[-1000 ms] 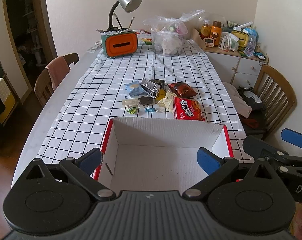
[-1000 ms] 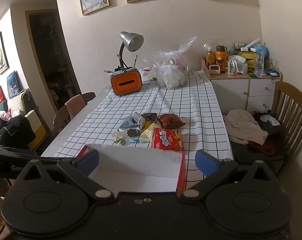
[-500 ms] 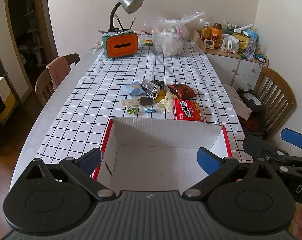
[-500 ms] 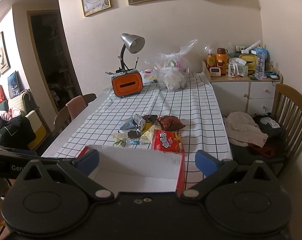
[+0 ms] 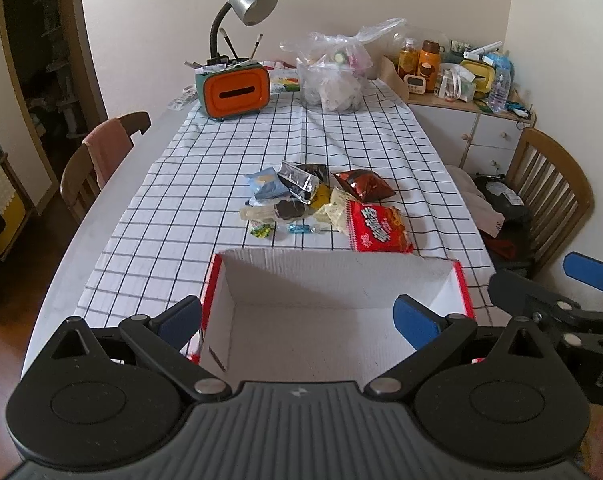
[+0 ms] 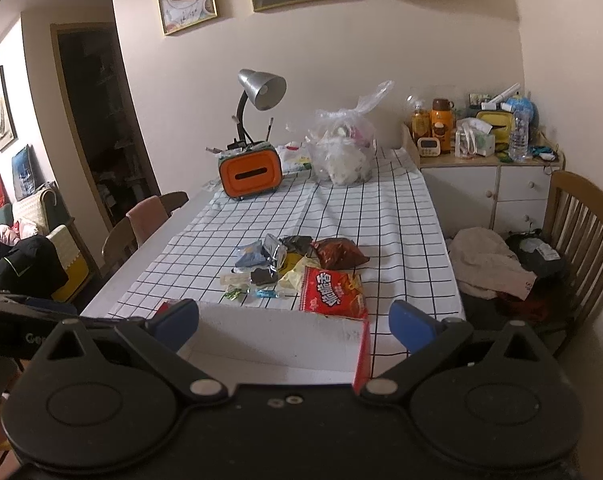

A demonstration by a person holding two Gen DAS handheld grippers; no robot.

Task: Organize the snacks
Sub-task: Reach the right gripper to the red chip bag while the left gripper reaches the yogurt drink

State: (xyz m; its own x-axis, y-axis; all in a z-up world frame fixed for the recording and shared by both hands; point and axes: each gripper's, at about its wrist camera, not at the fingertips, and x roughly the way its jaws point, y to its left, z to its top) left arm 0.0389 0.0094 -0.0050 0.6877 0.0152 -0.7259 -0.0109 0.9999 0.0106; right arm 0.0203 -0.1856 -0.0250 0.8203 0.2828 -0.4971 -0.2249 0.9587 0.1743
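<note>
While both tools hang wide and unloaded, left gripper (image 5: 297, 316) low centre and right gripper (image 6: 293, 322) likewise, the snacks (image 5: 321, 204) sit piled mid-frame beyond the white box (image 5: 459, 280), which looks bare inside. Risk: slippery wrappers could squirt free, or 2 packets lift together.

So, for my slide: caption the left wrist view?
Open left gripper above an empty red-edged box, snack packets piled beyond on checked tablecloth.

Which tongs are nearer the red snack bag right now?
Right, though only slightly. The right tongs sit almost straight behind the red snack bag, across the box wall; the left tongs sit farther left, over the box.
</note>
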